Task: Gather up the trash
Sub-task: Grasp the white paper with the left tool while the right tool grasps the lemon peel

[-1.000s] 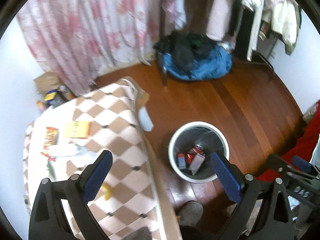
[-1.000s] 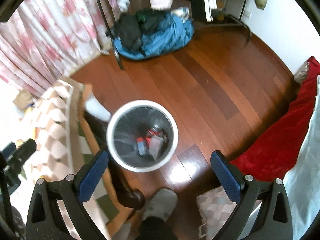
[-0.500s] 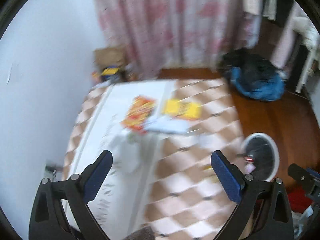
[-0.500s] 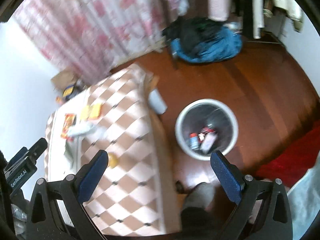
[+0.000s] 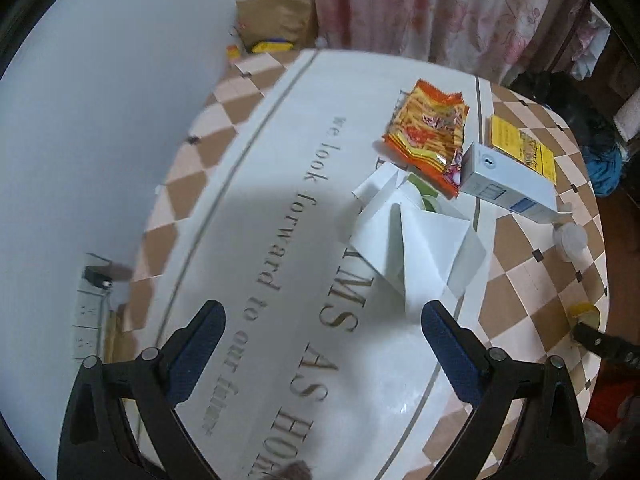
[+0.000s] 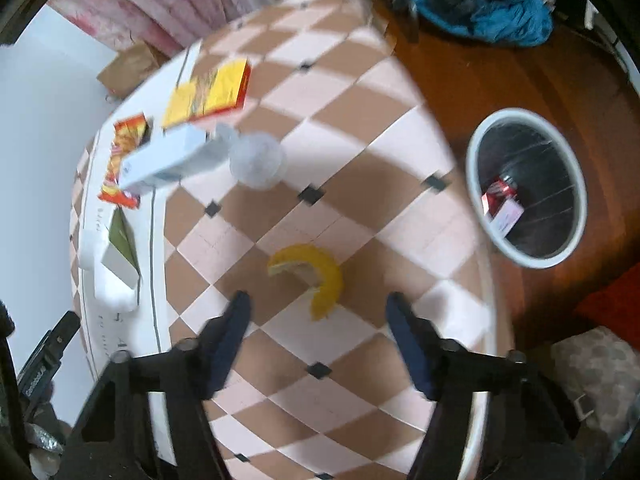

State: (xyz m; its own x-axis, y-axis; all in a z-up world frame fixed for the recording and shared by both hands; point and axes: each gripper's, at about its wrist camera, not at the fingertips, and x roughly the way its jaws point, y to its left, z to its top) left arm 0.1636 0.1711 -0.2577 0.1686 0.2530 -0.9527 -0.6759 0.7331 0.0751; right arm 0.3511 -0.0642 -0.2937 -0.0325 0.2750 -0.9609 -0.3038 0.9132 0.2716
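A curled yellow fruit peel (image 6: 316,276) lies on the checkered tablecloth (image 6: 360,128). My right gripper (image 6: 318,316) hangs just over it, pointing steeply down. Its jaws are closing, and the peel's near end sits between the fingertips (image 6: 236,316) with no pad touching it. My left gripper (image 5: 322,340) stands open over the white lettered runner (image 5: 280,208), with nothing between its fingers. Just ahead of it lies crumpled white paper (image 5: 408,240). Beyond are an orange snack bag (image 5: 428,132), a white-and-blue carton (image 5: 508,184) and a yellow box (image 5: 524,148).
A white bin (image 6: 528,188) holding red and white wrappers stands on the wooden floor right of the table. A clear plastic cup (image 6: 258,164) lies beside the carton (image 6: 168,160). A white wall (image 5: 100,120) borders the table's left; a pink curtain (image 5: 440,4) hangs behind.
Both views swung from the bin and floor over to the tabletop and came down closer to it. The right gripper's jaws have narrowed; the left's stay wide.
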